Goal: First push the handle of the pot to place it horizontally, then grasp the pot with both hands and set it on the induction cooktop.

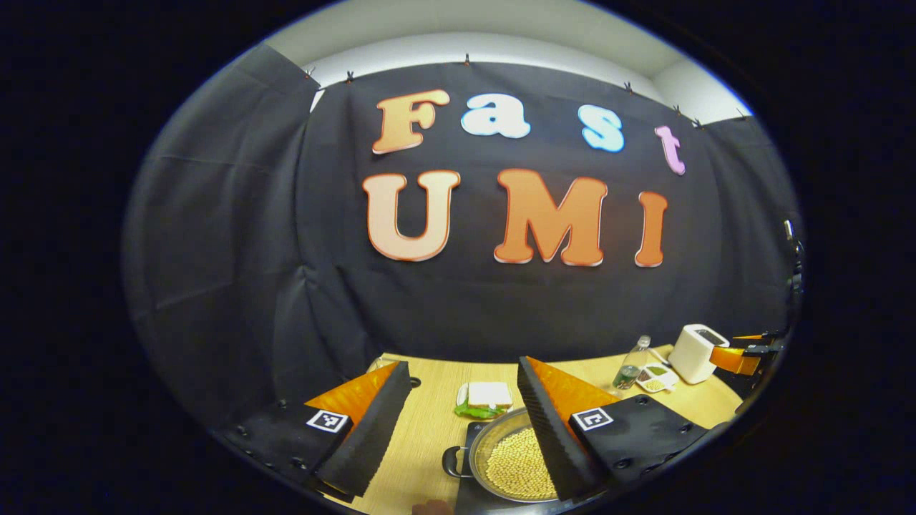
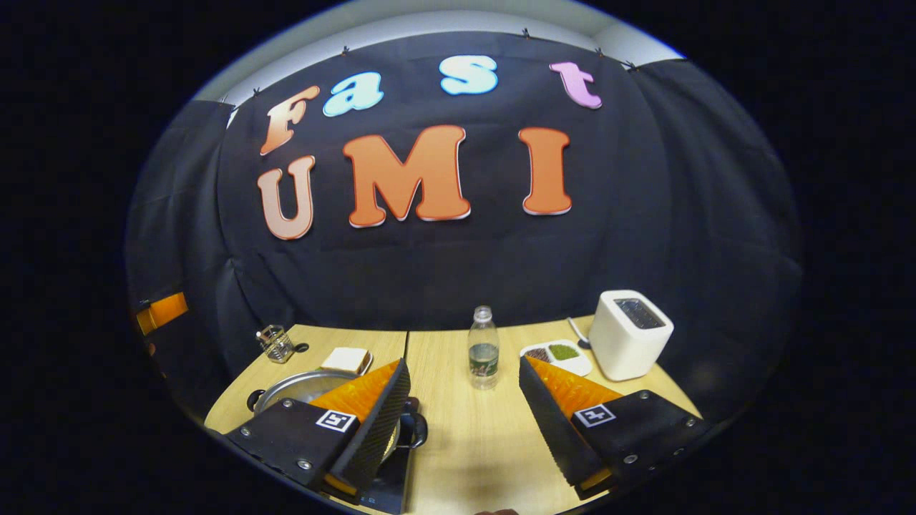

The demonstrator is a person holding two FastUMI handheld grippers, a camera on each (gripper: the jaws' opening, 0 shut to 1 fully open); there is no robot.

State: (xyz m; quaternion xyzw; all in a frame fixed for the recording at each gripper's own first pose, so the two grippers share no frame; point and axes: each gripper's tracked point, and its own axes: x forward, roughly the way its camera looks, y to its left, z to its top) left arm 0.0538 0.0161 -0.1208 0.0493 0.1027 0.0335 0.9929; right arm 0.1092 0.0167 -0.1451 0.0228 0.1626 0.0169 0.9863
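Note:
A steel pot [image 1: 512,465] filled with pale yellow beans rests on the dark induction cooktop [image 1: 471,431]. One black loop handle [image 1: 452,461] sticks out on its left side. My left gripper [image 1: 462,366] hovers above it, open, with nothing between its fingers; its right finger hides part of the pot. In the right gripper view the pot [image 2: 297,388] lies behind the left finger, its other black handle [image 2: 418,429] over the cooktop [image 2: 392,483]. My right gripper [image 2: 463,363] is open and holds nothing, above the bare wooden table [image 2: 472,436].
A sandwich on a green plate [image 1: 485,398] lies behind the pot. A water bottle [image 2: 484,357], a divided white dish [image 2: 557,355] and a white toaster [image 2: 630,343] stand toward the back right. A small glass holder [image 2: 275,343] stands at the back left.

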